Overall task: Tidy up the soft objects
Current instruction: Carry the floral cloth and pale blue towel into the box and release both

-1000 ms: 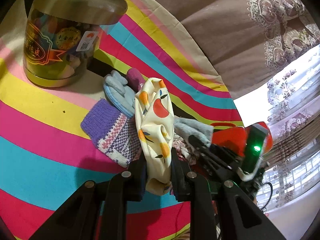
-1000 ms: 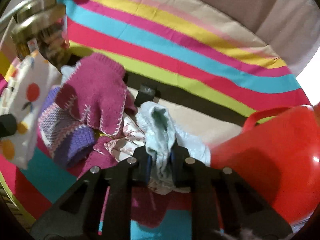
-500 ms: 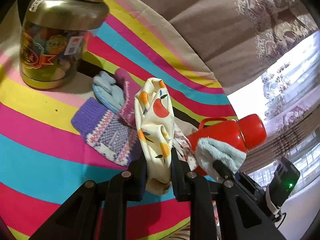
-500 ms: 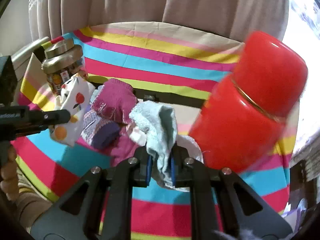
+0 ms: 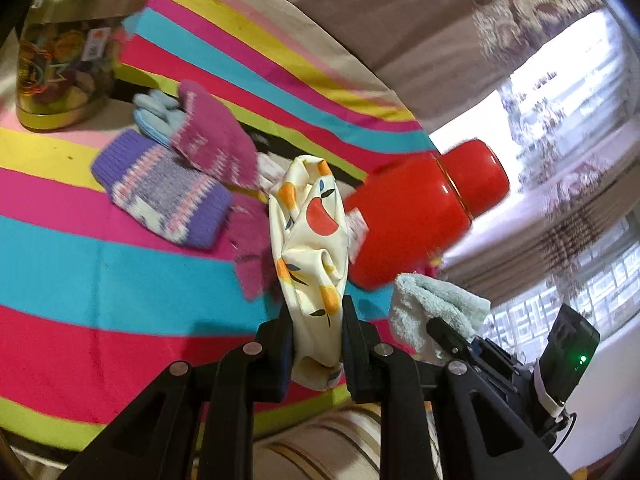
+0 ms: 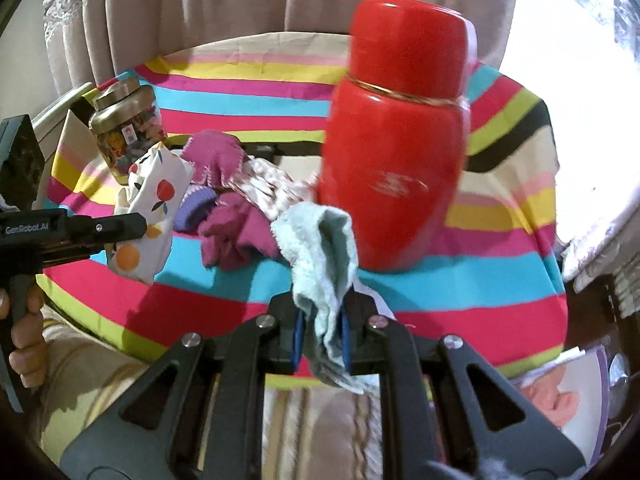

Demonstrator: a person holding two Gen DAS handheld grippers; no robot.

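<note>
While pinching scarf point(image 5: 316, 264) left | right pinching towel point(image 6: 324, 256) | both hanging lengthwise, towel nearer flask point(image 6: 394, 148).

Soft things heaped mid-counter, two cloths lifted clear at the near edge

In the left wrist view the jar point(image 5: 68, 52) stands at the far left of the counter point(image 5: 80, 280); gloves point(image 5: 176, 184) lie piled just right of it, and the flask point(image 5: 420, 212) stands right of the pile. The left gripper point(image 5: 318, 344) holds a printed cloth point(image 5: 312, 240) in front of the pile; the right gripper point(image 6: 320, 336) holds a towel point(image 6: 320, 248) before the flask.
</note>
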